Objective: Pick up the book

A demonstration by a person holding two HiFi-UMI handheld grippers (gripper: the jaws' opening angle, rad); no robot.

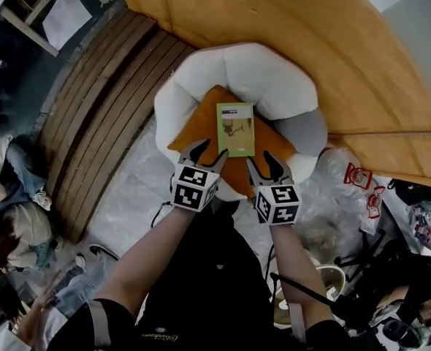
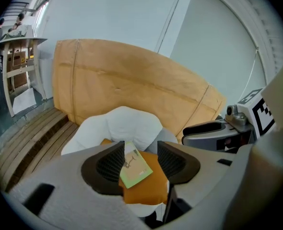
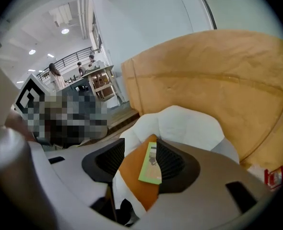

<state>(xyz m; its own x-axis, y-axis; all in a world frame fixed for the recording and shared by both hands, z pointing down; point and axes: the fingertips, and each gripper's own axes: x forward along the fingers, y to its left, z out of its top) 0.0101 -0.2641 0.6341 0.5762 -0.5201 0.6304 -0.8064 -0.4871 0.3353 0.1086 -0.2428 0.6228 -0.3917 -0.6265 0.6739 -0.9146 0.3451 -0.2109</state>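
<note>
A thin green book (image 1: 235,129) lies flat on an orange cushion (image 1: 199,136), which rests in a puffy white seat (image 1: 256,72). My left gripper (image 1: 206,154) hovers just short of the book's near left corner, its jaws apart with nothing between them. My right gripper (image 1: 263,163) hangs beside the near right corner, jaws likewise apart and empty. In the left gripper view the book (image 2: 134,169) shows through the gap of the left gripper (image 2: 140,153). The right gripper view shows the book (image 3: 151,166) beyond the right gripper (image 3: 139,160).
A tall curved tan panel (image 1: 318,42) wraps behind the seat. A slatted wooden platform (image 1: 98,115) runs at the left. Crinkled plastic sheeting (image 1: 128,196) covers the floor. Red-framed items (image 1: 359,175) and dark clutter (image 1: 413,196) lie at the right.
</note>
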